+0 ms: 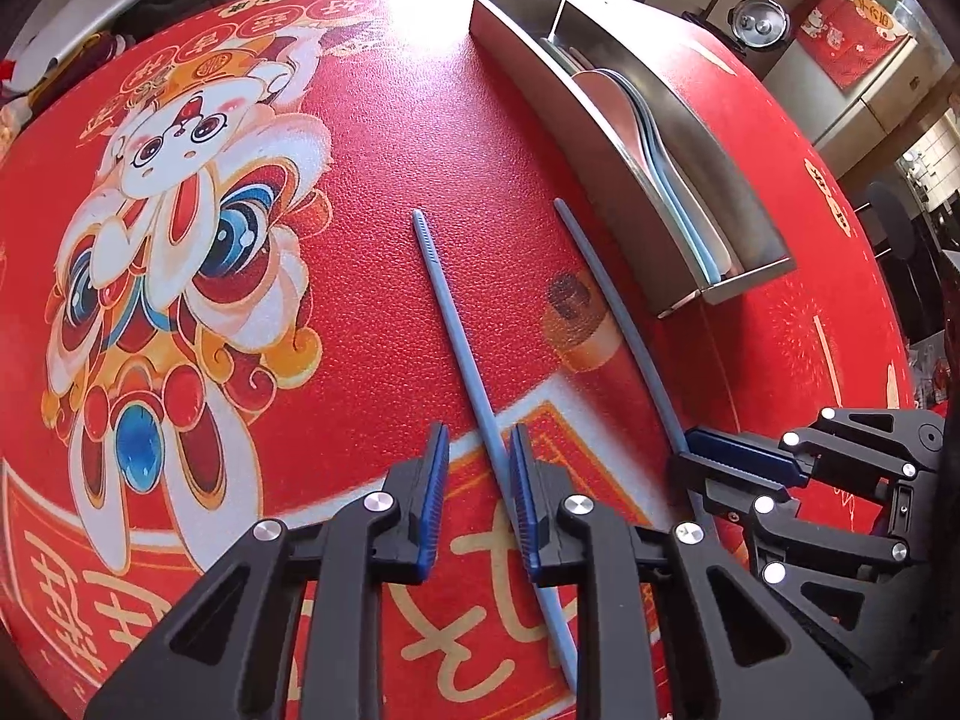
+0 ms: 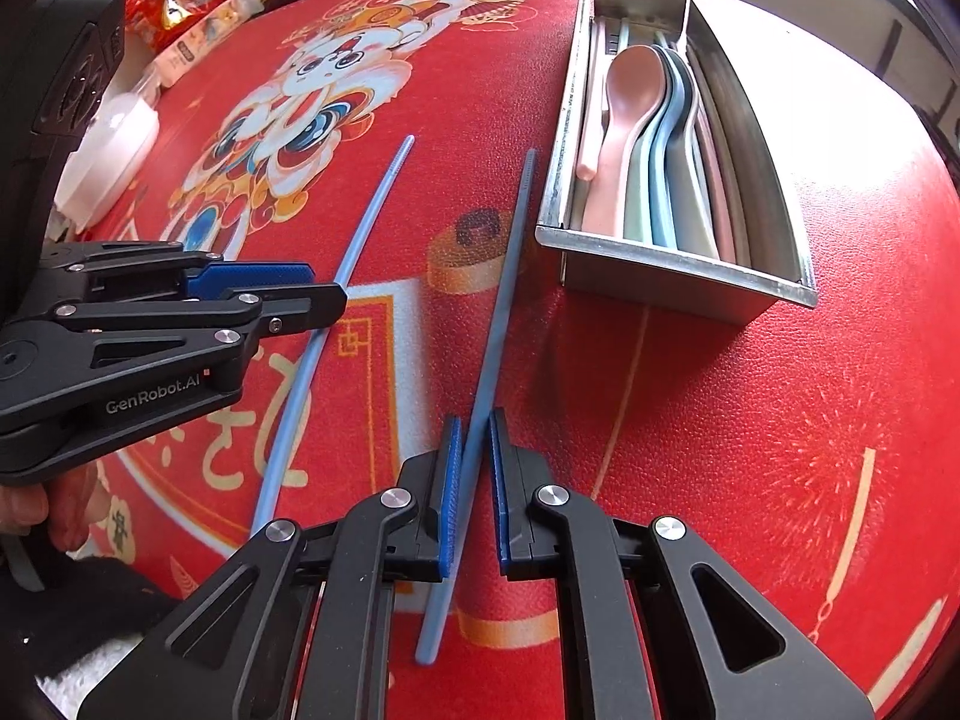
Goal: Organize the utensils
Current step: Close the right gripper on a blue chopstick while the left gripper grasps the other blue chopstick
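Two blue chopsticks lie on the red tablecloth. My left gripper (image 1: 479,447) is open, its jaws on either side of the left chopstick (image 1: 456,330), which also shows in the right wrist view (image 2: 336,300). My right gripper (image 2: 476,438) is narrowly open around the right chopstick (image 2: 504,312), which also shows in the left wrist view (image 1: 606,294). It is not clamped on it. A steel utensil tray (image 2: 660,273) holds pink, green and blue spoons (image 2: 624,120).
The tray also shows at the upper right of the left wrist view (image 1: 600,138). Snack packets (image 2: 180,6) and a white container (image 2: 114,144) sit at the table's far left. A red box (image 1: 852,24) and a pot stand beyond the table.
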`<state>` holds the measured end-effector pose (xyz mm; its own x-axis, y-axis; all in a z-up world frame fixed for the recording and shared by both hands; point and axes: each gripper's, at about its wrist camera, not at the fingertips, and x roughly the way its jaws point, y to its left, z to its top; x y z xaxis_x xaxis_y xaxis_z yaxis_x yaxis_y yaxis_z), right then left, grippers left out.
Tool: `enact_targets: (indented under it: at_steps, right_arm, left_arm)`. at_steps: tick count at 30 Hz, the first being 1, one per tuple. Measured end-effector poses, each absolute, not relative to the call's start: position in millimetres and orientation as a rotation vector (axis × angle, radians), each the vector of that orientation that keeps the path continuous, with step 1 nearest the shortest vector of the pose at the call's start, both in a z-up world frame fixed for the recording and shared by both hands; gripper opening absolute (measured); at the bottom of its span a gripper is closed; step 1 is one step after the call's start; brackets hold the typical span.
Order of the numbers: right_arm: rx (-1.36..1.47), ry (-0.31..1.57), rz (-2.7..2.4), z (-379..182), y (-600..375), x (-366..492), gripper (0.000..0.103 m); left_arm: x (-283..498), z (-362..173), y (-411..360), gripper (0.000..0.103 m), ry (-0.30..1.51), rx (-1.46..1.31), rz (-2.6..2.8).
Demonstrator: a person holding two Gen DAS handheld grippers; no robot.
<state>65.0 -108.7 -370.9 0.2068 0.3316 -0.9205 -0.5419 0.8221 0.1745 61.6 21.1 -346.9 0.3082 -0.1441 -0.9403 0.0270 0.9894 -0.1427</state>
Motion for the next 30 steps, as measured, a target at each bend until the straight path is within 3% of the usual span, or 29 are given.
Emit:
enact_targets:
  at_steps: [5,8,13,30]
  right_arm:
    - [-0.199,1.22,0.614,-370.9,-108.4,65.3,0.009]
    - [-0.198,1.219,0.614,-370.7,-108.4,64.9,0.009]
    - [-0.199,1.219,0.614,-370.9,-108.6,64.8,0.009]
    - [-0.199,1.22,0.593,-370.7,-106.0,65.3,0.008]
  left_arm:
    - [60.8,-346.7,11.1,0.019,1.253,-0.045,-0.117]
    - [61.6,-347.5,14.2,0.01,1.252,-0.045,-0.102]
    - [63.5,-348.5,32.9,0.006,1.263,-0.118,-0.1]
    - [48.1,-346.7,42.2,0.007,1.251,-0.081,-0.058]
